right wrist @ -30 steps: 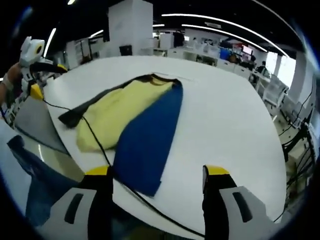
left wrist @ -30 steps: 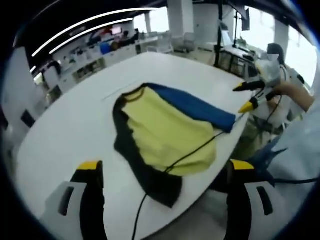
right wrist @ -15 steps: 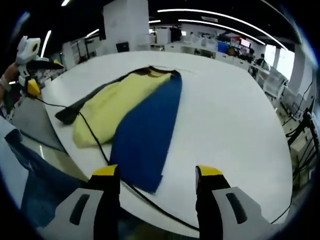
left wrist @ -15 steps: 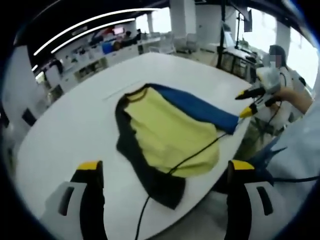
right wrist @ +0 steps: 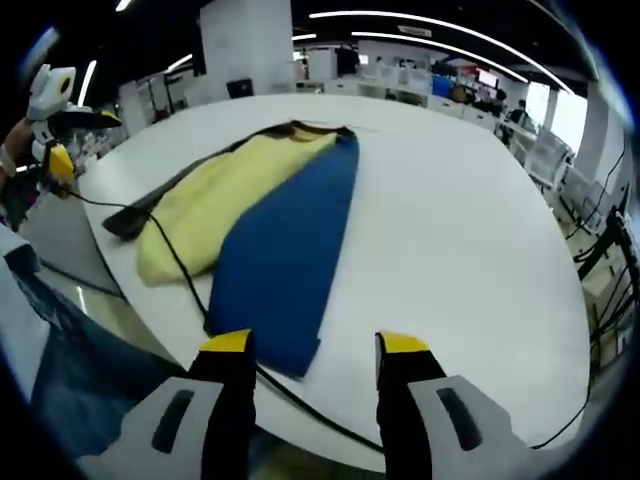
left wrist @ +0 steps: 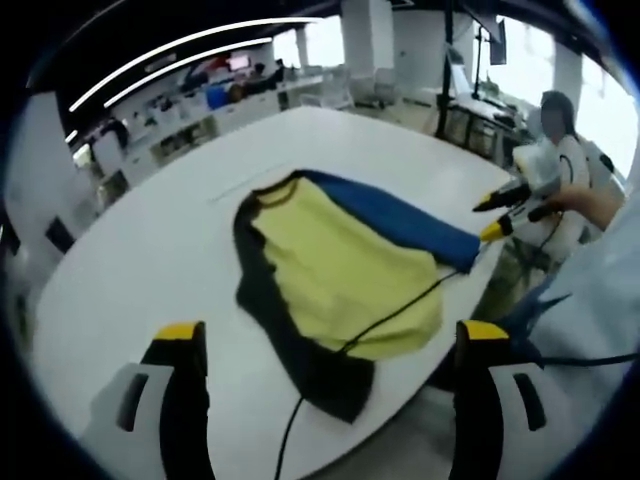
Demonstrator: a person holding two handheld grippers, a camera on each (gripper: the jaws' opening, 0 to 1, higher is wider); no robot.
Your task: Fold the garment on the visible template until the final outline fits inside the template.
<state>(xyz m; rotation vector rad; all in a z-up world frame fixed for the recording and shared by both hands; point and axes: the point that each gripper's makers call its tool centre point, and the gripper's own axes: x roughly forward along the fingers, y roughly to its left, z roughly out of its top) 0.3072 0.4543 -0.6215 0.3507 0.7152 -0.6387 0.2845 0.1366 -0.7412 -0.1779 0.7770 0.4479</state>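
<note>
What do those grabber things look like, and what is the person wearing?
Each grabber has two black jaws with yellow tips and pale grey bodies with dark slots. The left gripper and right gripper look alike. A thin black cable trails across the garment and table. The right one, seen from the side, has a whitish top. The person wears a light sleeve and blue jeans.

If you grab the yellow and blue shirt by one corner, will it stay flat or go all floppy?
Probably floppy: the shirt lies limp and creased on the white table, so it should droop from the right tool. It looks thin and light. On that smooth top it may slide when pushed.
</note>
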